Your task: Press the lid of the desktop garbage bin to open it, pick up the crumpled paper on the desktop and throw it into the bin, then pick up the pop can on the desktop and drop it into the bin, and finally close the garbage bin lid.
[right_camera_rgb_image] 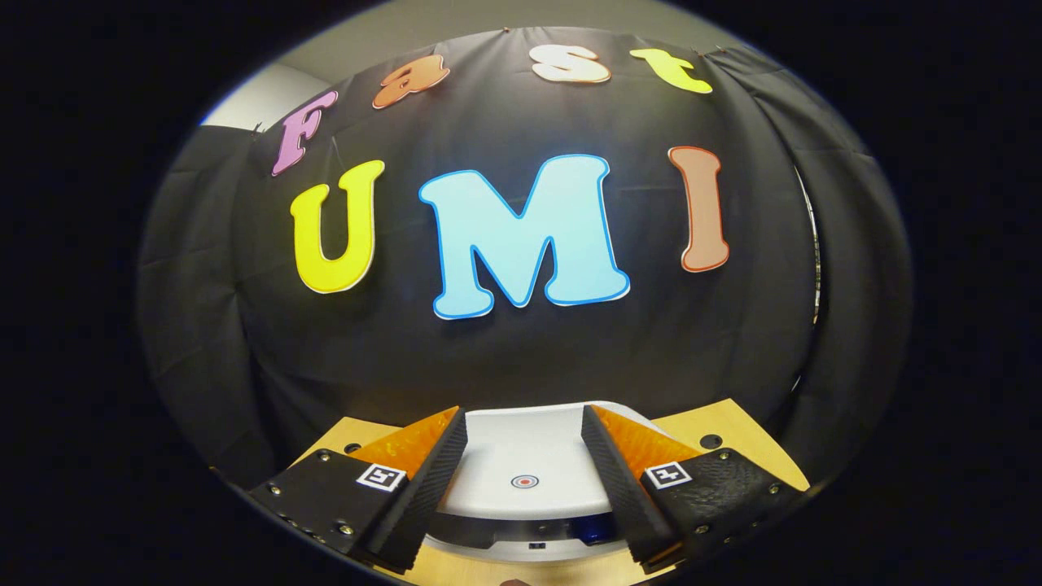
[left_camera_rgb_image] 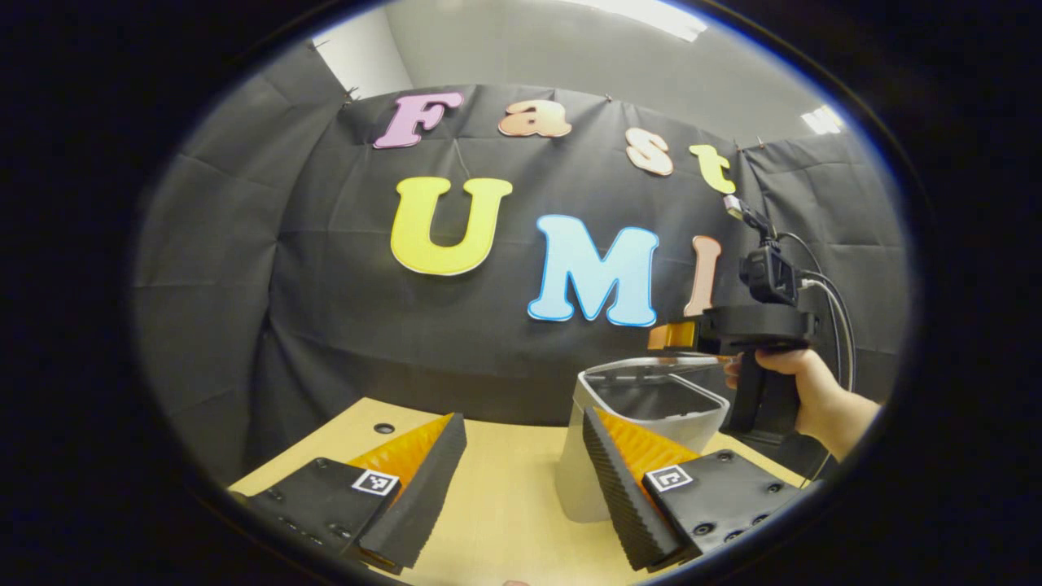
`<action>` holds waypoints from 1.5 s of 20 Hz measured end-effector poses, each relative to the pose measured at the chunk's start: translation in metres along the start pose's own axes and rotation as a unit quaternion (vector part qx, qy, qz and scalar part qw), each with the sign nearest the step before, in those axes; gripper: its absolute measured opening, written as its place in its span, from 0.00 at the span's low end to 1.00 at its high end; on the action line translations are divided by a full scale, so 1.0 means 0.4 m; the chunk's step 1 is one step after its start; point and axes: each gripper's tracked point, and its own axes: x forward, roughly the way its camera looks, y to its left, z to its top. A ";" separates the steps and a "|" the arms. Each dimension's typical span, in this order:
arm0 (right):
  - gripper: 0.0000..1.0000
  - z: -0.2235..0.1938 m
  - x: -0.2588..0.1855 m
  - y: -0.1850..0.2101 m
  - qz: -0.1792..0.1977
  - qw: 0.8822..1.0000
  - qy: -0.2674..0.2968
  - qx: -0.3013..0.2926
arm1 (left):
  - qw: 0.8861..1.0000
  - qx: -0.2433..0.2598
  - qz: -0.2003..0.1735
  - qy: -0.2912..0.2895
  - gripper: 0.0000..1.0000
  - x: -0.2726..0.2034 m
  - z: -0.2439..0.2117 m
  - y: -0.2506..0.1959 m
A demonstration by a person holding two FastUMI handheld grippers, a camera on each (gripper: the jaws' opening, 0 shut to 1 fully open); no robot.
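Bin (left_camera_rgb_image: 643, 423), pale smooth plastic with rounded corners, is seen standing on the light wooden counter (left_camera_rgb_image: 496, 488), its lid (right_camera_rgb_image: 529, 464) raised. Above the lid the right claw (right_camera_rgb_image: 525, 456) is held with ridged fingers (right_camera_rgb_image: 440, 472) apart; the left claw (left_camera_rgb_image: 521, 480) is likewise spread, nothing gripped.

The left gripper (left_camera_rgb_image: 521, 480) sits at the bottom of the frame with its two fingers spread apart and nothing between them. Under it is the light wooden desk (left_camera_rgb_image: 496, 521). Just behind its right finger stands the garbage bin (left_camera_rgb_image: 635, 407), its top open and dark inside. At the right of the frame a hand (left_camera_rgb_image: 802, 387) holds the other gripper (left_camera_rgb_image: 680, 335) just above the bin's rim.
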 end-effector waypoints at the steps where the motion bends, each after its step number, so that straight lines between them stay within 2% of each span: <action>1: 0.91 -0.007 0.002 -0.001 0.000 1.000 -0.002 -0.004 | 1.000 0.001 0.000 0.000 0.95 0.000 -0.002 0.001; 9: 0.92 -0.047 0.016 -0.003 -0.012 0.998 -0.031 -0.059 | 1.000 0.003 -0.001 0.003 0.95 0.009 -0.006 -0.001; 12: 0.92 -0.057 0.019 -0.012 -0.021 0.997 -0.046 -0.061 | 1.000 -0.003 0.003 0.005 0.95 0.011 -0.004 0.006; 18: 0.93 -0.102 0.024 -0.018 -0.019 0.998 -0.039 -0.043 | 1.000 -0.004 0.002 0.012 0.94 0.017 -0.013 0.000; 30: 0.94 -0.133 0.029 -0.023 -0.013 0.997 -0.047 -0.057 | 1.000 -0.003 0.007 0.016 0.96 -0.008 -0.019 -0.003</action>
